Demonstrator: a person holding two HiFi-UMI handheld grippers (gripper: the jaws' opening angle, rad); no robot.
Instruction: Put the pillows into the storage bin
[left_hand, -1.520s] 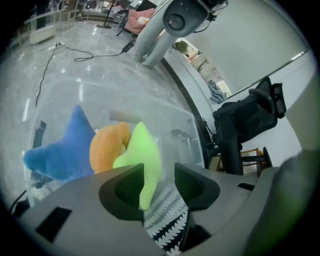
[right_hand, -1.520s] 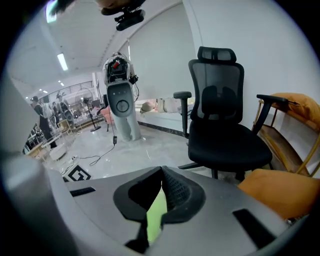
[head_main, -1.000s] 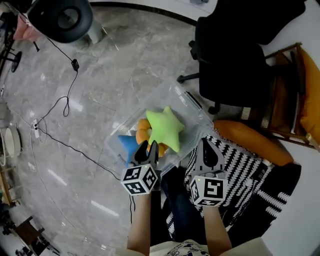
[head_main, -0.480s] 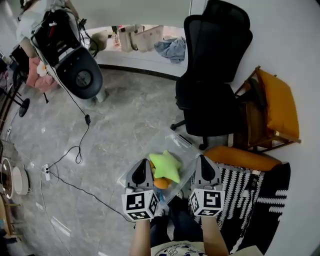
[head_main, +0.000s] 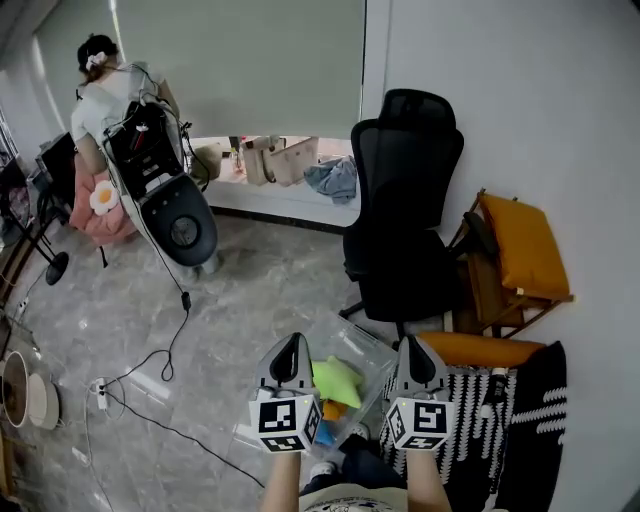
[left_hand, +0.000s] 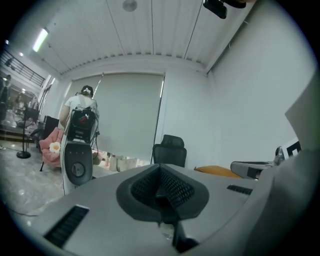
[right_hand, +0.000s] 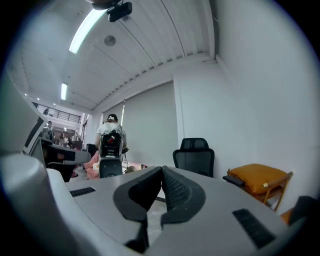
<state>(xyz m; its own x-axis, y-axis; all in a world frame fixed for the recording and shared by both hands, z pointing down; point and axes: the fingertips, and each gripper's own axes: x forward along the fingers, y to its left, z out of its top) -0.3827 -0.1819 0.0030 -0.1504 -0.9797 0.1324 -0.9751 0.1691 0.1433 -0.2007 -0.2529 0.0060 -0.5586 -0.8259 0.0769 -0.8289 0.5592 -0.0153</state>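
– Where are the pillows right now?

– In the storage bin (head_main: 352, 337), the clear one on the floor (head_main: 250, 290) just in front of the person's feet. The green star pillow (head_main: 337, 381) lies on top, with an orange pillow (head_main: 334, 409) under it and a blue one (head_main: 324, 433) lower still (only a sliver of it shows).

– And the jaws?

– Both pairs are closed on nothing. The left gripper (head_main: 291, 349) and right gripper (head_main: 418, 352) are held up well above the bin, pointing out across the room – each gripper view shows its pads meeting, with only the far wall and office chair (head_main: 405, 220) beyond.

– So is the job done?

– I'd judge it nearly so. A long orange cushion (head_main: 480, 349) lies beside the bin; whether it counts as one of the pillows, I cannot tell.

– If it does, how would it handle?

– Light and soft, I'd expect, so it should sag and fold rather than slip. A pinch on one end or along a seam ought to hold, with enough stuffing gathered between the pads. For the star, one of its arms would be the natural place to grip. Nothing here looks fragile.
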